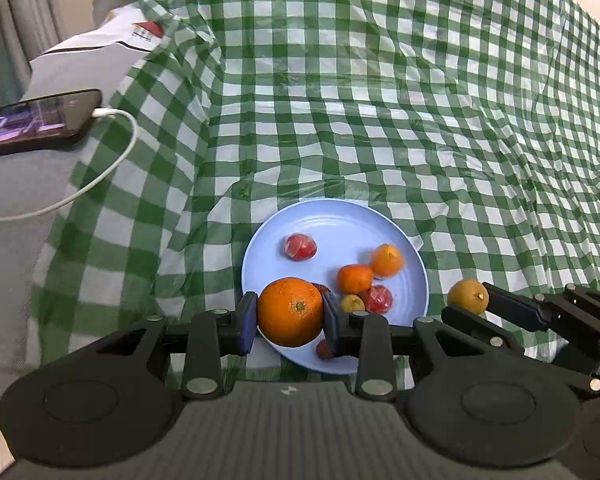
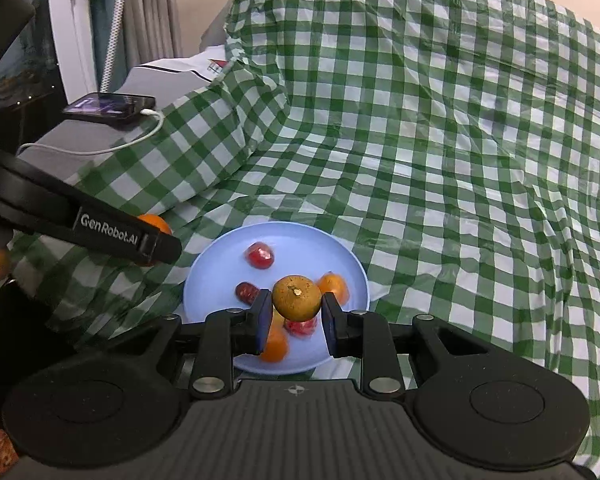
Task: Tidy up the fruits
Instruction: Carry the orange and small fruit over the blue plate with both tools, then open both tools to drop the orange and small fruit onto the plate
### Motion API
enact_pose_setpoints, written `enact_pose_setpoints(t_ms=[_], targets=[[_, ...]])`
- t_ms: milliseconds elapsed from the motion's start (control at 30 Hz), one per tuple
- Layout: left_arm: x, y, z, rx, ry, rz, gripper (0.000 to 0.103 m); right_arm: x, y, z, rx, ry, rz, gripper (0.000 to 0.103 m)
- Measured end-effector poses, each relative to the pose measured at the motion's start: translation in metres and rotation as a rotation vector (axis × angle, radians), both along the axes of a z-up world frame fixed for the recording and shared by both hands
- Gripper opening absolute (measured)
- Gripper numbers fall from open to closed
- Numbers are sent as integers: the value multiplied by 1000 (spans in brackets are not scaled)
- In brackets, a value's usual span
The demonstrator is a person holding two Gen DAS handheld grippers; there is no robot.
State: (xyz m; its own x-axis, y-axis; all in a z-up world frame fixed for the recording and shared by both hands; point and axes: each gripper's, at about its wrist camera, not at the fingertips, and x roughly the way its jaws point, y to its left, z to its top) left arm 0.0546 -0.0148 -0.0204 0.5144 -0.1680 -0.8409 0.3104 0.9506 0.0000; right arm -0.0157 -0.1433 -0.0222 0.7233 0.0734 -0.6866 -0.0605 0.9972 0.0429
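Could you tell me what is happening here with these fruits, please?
A person holds two grippers over a round light-blue plate on a green-and-white checked cloth. The left gripper clamps a large orange; the right gripper clamps a small brownish-yellow round fruit. Several small red and orange fruits already lie on the plate.

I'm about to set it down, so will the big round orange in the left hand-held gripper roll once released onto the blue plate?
Probably. The big round orange looks near-spherical with firm skin, so it may roll. The pale blue plate looks smooth and shallow, giving little grip, though its raised rim might stop it. It could also nudge the small fruits lying close by.
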Motion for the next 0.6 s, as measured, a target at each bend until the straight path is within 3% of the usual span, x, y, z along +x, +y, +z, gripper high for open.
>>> enact_pose_setpoints(t_ms=[600], targets=[[70,-18,-61,69,79,-15,37,77,-12,-49,-10,84,10,28]])
